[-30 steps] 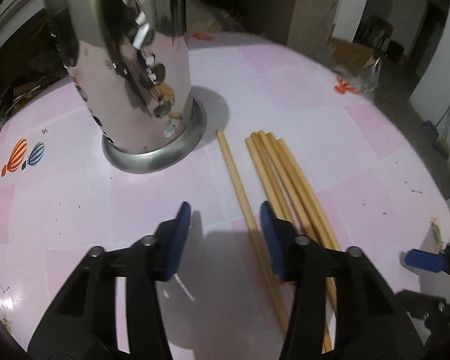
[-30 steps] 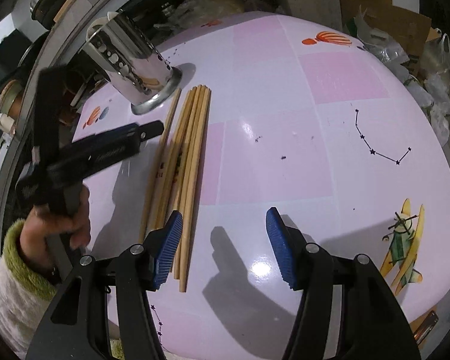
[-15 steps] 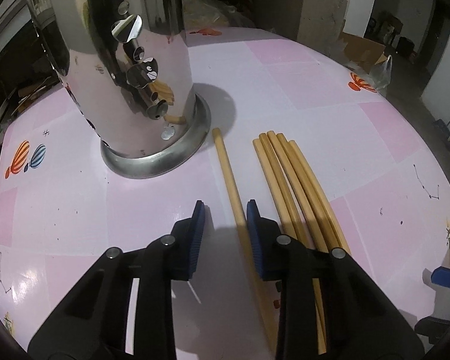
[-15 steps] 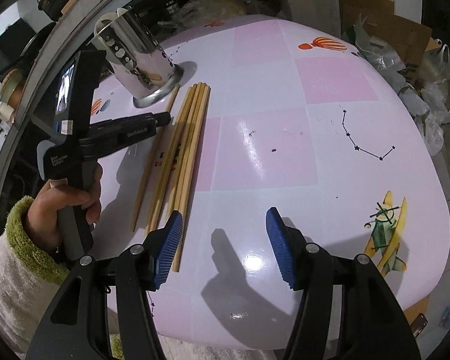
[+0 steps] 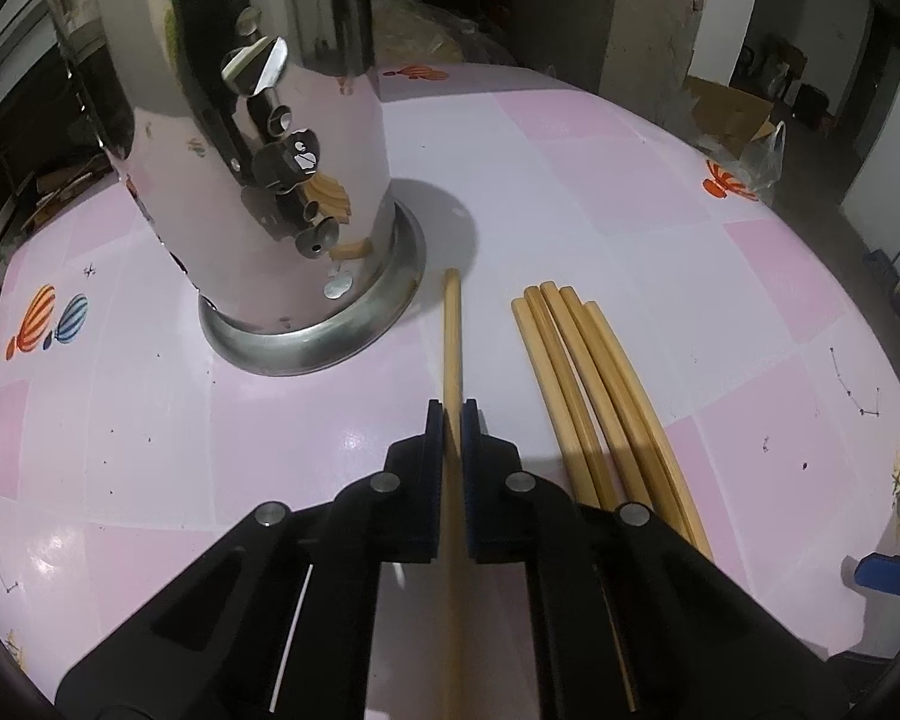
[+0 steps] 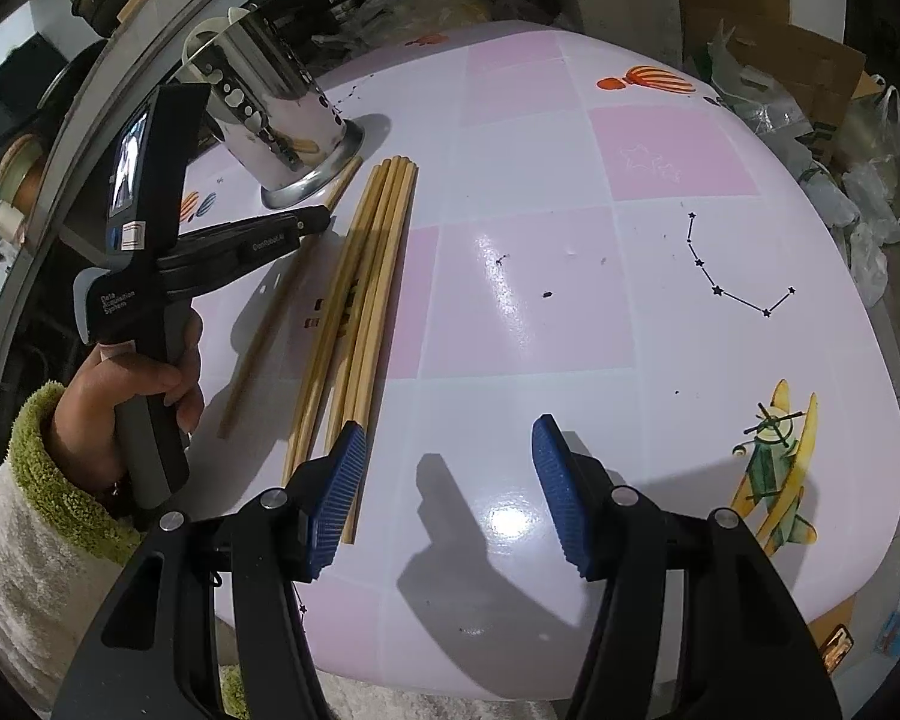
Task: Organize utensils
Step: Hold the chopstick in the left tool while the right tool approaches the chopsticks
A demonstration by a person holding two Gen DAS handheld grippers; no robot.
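Chopstick (image 5: 452,330), slim round bamboo, pinched between ribbed blue jaws.

Cut off: we lose the top of the shiny perforated steel utensil holder (image 5: 252,180) at the frame edge | Hidden: single pale wooden chopstick's (image 5: 452,330) near length behind black gripper arms | Unreadable: small lit screen (image 6: 127,163).

Perhaps home storeroom, cardboard boxes (image 6: 810,60), bags (image 6: 870,204)
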